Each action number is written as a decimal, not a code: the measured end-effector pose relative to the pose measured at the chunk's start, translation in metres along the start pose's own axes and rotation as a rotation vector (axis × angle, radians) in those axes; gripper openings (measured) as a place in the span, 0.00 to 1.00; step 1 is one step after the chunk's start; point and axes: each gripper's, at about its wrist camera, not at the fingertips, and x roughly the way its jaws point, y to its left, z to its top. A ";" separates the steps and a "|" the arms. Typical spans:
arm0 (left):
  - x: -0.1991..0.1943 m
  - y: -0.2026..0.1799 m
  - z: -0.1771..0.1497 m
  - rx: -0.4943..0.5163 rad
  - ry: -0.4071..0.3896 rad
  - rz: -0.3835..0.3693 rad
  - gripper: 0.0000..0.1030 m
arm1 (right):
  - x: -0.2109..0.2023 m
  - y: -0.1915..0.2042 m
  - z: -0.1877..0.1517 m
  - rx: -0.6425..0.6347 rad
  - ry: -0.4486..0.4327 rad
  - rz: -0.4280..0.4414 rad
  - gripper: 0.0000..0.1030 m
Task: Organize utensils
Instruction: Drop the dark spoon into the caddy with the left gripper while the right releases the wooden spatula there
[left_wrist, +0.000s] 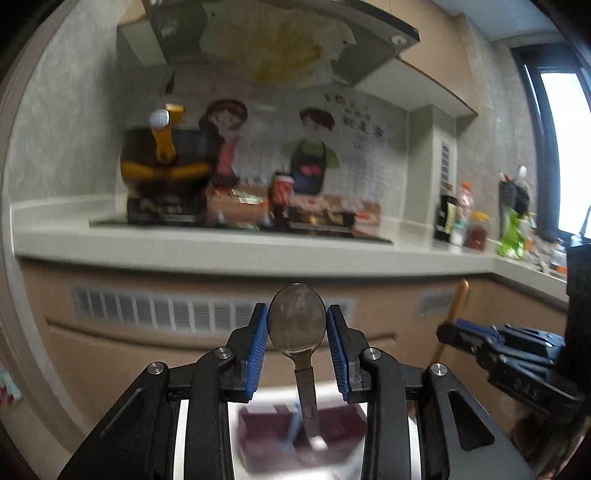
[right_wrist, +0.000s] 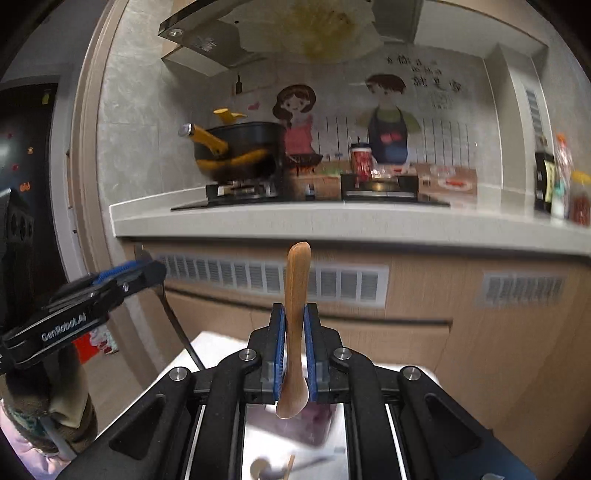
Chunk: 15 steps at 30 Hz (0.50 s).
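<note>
Two grippers lifting utensils in front of a kitchen counter

We are gripping a metal spoon (left_wrist: 297, 325) by the sides of its bowl in the partly closed left gripper (left_wrist: 297, 328), handle hanging down, and are clamping a wooden spoon (right_wrist: 294, 325) upright in the nearly closed right gripper (right_wrist: 294, 354). A dark red container (left_wrist: 299, 435) is lying blurred below on a white surface (right_wrist: 207, 347); we cannot make out its contents. A black pot (right_wrist: 243, 147) is sitting on the stove (right_wrist: 240, 192), its inside hidden

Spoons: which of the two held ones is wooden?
The wooden spoon in the right gripper, held handle-up. The left gripper holds a metal spoon by its shiny bowl.
</note>
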 end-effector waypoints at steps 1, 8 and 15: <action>0.009 0.003 0.002 0.000 -0.013 0.006 0.32 | 0.009 0.000 0.005 -0.001 0.007 -0.004 0.09; 0.065 0.012 -0.030 -0.001 0.026 0.043 0.32 | 0.069 0.000 -0.009 0.012 0.096 -0.023 0.09; 0.107 0.020 -0.079 -0.033 0.168 0.041 0.33 | 0.127 -0.009 -0.058 0.037 0.247 -0.022 0.09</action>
